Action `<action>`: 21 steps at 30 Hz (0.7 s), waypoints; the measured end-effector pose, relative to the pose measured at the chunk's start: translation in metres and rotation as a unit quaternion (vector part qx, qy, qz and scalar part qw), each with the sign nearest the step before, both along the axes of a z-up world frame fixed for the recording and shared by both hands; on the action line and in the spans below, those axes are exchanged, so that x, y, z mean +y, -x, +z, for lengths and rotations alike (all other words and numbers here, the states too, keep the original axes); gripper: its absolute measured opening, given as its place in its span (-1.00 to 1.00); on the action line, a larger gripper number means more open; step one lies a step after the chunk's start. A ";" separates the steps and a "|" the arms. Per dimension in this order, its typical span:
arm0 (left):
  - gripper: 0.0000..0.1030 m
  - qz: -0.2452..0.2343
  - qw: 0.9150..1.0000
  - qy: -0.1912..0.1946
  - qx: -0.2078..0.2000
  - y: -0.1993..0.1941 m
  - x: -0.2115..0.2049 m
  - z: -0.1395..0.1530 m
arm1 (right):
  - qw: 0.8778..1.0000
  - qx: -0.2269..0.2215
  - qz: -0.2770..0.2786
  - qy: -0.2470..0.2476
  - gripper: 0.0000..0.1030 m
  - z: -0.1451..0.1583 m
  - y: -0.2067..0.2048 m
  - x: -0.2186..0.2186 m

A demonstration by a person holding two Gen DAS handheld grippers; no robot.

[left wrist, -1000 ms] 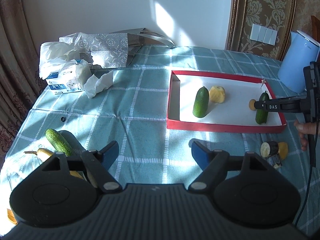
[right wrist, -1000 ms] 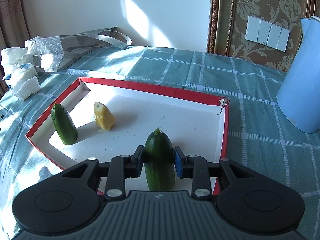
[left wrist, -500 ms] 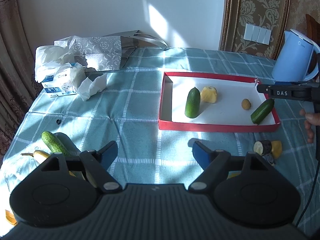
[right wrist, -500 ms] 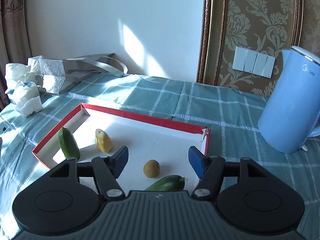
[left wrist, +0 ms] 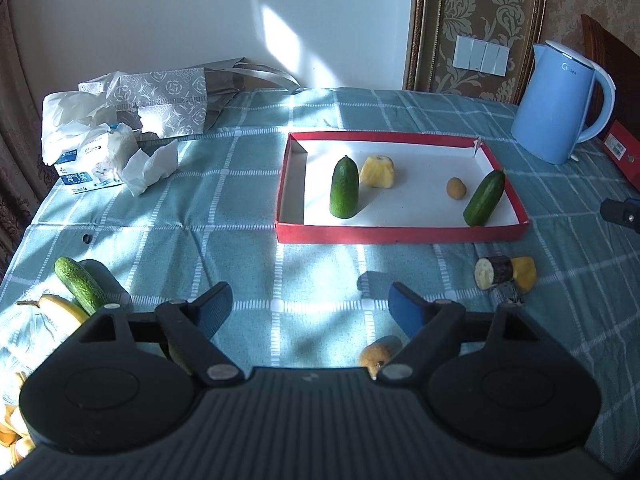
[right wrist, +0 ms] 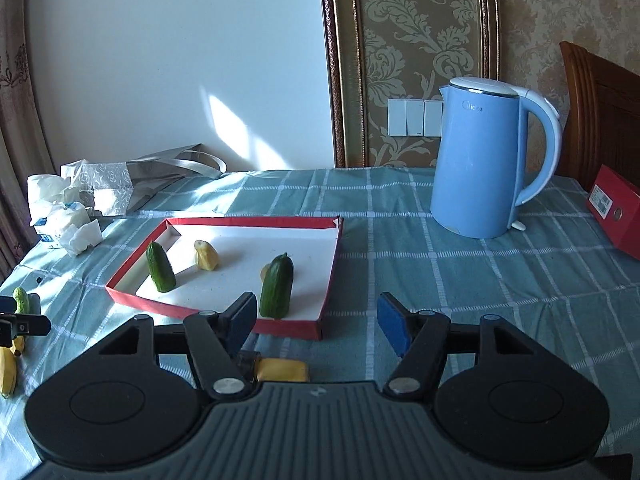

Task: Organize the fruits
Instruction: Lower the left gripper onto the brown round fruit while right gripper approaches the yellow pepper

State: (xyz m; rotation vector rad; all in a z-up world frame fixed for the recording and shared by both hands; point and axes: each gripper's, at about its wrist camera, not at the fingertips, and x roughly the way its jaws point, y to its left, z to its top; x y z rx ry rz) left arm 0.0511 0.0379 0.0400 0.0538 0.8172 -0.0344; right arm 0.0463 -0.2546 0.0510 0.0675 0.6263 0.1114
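1. Hidden or cut off: in the left wrist view a small brown rough-skinned fruit shows only in part behind the left gripper. A yellow banana and some yellow pieces at the lower left edge are partly covered by the gripper body. Only a dark tip of the right gripper enters at the right edge of that view.
2. In the right wrist view a yellow chunk with a dark end is half hidden behind the right gripper, and the small round brown fruit peeks out from behind a cucumber.
3. Changes: a second ago the right jaws were clamped on the short dark-green cucumber. Now that cucumber leans in the tray by the right wall, and the right jaws stand apart with nothing between them, drawn back off the tray.
4. The left jaws are wide and opening, with only the checked teal tablecloth of the table between them; their view has shifted little.
5. Container: the shallow red-walled cardboard tray with white floor holds a second green cucumber near its left wall, a pale yellow peeled chunk just beside it, the round brown fruit, and the released cucumber.
6. Outside the tray: a green cucumber beside the banana, and a cut dark-skinned and yellow piece in front of the tray.
7. A light-blue electric kettle stands well right of the tray.
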 end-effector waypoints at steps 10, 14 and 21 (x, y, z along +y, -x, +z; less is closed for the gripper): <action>0.56 0.005 0.997 0.040 0.063 -0.012 -0.010 -0.030 | 0.999 0.022 0.026 0.021 0.28 -0.009 0.030 0.012; 0.56 0.004 0.996 0.042 0.078 -0.018 -0.017 -0.034 | 0.999 0.019 0.032 0.024 0.28 -0.006 0.035 0.015; 0.37 0.024 0.991 0.055 0.123 -0.033 -0.021 -0.050 | 0.999 0.025 0.027 0.018 0.28 -0.006 0.041 0.010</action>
